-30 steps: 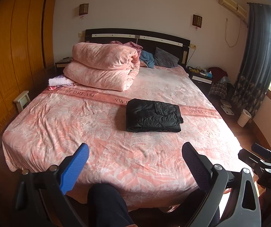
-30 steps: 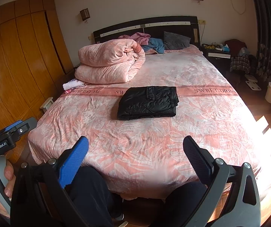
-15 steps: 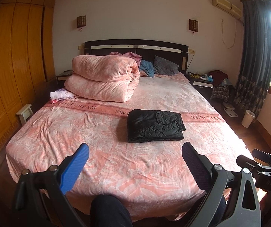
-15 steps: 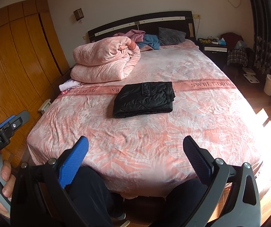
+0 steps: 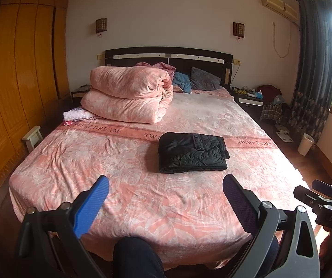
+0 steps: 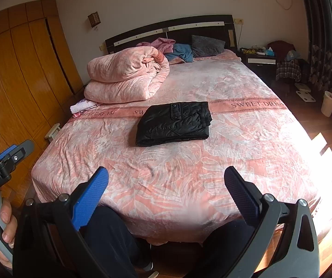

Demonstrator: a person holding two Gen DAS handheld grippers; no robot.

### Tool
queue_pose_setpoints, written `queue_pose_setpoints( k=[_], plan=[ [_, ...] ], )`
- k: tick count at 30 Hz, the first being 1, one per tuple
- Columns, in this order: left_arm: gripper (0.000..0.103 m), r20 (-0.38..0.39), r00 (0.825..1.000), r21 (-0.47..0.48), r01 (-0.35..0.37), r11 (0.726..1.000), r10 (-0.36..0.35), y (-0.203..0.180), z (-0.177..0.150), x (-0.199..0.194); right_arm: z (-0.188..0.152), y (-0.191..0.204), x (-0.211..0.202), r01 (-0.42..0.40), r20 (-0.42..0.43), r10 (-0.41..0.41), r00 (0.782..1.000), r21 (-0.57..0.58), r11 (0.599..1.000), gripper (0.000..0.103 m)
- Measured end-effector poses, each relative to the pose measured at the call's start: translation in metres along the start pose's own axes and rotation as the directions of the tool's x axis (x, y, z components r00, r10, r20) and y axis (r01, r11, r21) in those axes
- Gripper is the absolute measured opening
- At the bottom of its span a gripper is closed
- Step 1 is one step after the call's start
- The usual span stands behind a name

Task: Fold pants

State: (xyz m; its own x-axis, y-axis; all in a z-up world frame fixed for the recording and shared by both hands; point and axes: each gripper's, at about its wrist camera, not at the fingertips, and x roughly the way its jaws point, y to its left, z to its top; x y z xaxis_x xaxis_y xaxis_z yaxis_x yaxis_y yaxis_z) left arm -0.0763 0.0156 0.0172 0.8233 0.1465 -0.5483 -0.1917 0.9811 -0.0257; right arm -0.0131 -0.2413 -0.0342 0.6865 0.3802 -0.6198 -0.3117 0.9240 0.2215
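Black pants (image 5: 192,153) (image 6: 174,122) lie folded into a thick rectangle near the middle of the pink bed (image 5: 78,162) (image 6: 247,153). My left gripper (image 5: 164,186) is open and holds nothing, well short of the pants above the foot of the bed. Likewise my right gripper (image 6: 166,179) stands open and holds nothing, back from the bed's near edge. The right gripper's body (image 5: 323,203) shows at the right edge of the left wrist view. At the left edge of the right wrist view a hand holds the left gripper's body (image 6: 1,166).
A rolled pink duvet (image 5: 131,95) (image 6: 126,78) and pillows lie toward the headboard. A wooden wardrobe (image 5: 15,81) lines the left wall, with a small stool (image 5: 32,136) beside it. Nightstand clutter, a white bin (image 6: 329,103) and curtains stand at right. The person's dark-clad legs (image 6: 110,238) are below the grippers.
Both grippers have drawn back and tilted up from the bed, so the pants and bed sit lower and farther in both views. The pants have not moved.
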Motion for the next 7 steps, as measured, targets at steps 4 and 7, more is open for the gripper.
queue_pose_setpoints(
  k=[4,7],
  plan=[
    [0.099,-0.009,1.0,-0.026,0.02,0.999,-0.02,0.0062,0.0014,0.0004,0.0022,0.0,-0.0023,0.001,0.013,-0.001,1.0,-0.005,1.0,0.1],
    [0.099,-0.016,1.0,-0.039,0.023,0.999,-0.024,0.0104,0.002,0.0024,0.0031,-0.0006,-0.0024,0.003,0.013,-0.003,1.0,-0.006,1.0,0.1]
  ],
)
